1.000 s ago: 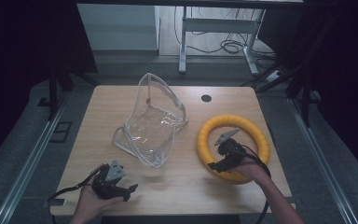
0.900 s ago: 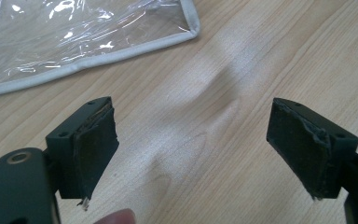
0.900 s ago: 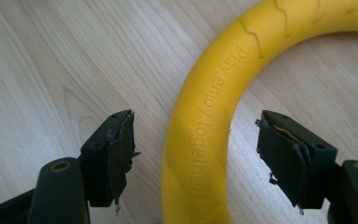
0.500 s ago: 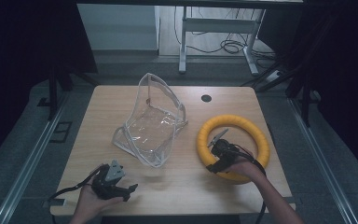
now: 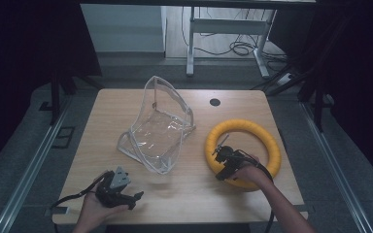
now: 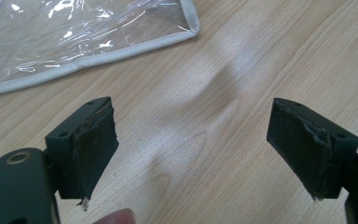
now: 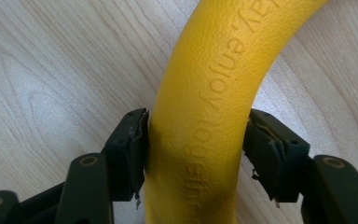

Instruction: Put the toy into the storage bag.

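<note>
Where the yellow ring (image 5: 243, 153) lies flat on the right half of the worktop (image 5: 184, 189), its near-left arc is straddled by the right hand-held gripper (image 5: 222, 164). In the right gripper view the ring (image 7: 209, 107) runs up between the two black jaws: the left pad presses against its side, while the right pad sits at the other side with what may be a thin gap (contact there is hard to judge), so the jaws are closed about the tube's width. Raised lettering runs along the ring's textured surface, part of it reading "enjoy". In the high view the person's right hand (image 5: 248, 172) holds this gripper from the near side, the forearm coming in from the bottom edge.

Left of the ring, apart from it, a clear plastic bag (image 5: 158, 128) with pale grey edging rests near the worktop's middle, one side standing up and the other spread flat toward the near edge. Beyond the ring, close to the far edge, a small dark round hole (image 5: 215, 102) shows in the wood.

At the near-left corner the left hand-held gripper (image 5: 135, 198) rests low over the worktop in the person's left hand (image 5: 97, 208), a cable trailing off to the left. In the left gripper view its jaws stand wide apart with bare wood between them, and the bag's edged corner (image 6: 186, 32) lies ahead, well clear of the pads.
</note>
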`<state>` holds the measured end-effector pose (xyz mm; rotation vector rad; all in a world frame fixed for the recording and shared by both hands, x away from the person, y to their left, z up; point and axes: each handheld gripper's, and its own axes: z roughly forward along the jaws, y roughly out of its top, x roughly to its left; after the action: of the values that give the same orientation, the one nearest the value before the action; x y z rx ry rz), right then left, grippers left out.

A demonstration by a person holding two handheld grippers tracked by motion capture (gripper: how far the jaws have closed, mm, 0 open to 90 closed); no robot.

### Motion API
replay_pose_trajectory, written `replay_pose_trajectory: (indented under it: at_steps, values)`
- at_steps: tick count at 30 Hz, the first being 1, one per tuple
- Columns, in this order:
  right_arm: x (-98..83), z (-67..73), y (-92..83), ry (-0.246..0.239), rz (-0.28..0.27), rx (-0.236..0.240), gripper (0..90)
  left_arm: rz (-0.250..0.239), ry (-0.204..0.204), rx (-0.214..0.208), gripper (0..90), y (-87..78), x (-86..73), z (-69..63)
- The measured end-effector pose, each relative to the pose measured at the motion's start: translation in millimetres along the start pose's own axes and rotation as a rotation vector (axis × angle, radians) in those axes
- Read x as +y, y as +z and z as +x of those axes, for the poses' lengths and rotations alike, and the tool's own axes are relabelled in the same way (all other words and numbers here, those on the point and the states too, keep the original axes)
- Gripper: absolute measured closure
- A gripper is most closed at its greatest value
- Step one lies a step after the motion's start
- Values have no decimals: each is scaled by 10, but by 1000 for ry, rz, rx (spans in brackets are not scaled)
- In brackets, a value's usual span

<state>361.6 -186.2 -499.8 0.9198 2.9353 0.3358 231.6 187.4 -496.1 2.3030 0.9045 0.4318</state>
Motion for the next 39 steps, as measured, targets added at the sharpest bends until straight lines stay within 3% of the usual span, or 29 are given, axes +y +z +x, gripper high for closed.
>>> replay_pose_trajectory:
  at_steps: [15,25,31,39]
  values:
    - [57,0,16,4,40,6,482,-1,0,1,157,-2,0,1]
    - [4,-47,-238,43,-38,-2,493,-1,0,0,157,2,3,5]
    - [-61,-80,-438,57,-121,-18,494,-3,0,1,157,0,3,7]
    - [-132,-116,-622,70,-189,-28,495,-8,-2,3,157,0,5,11]
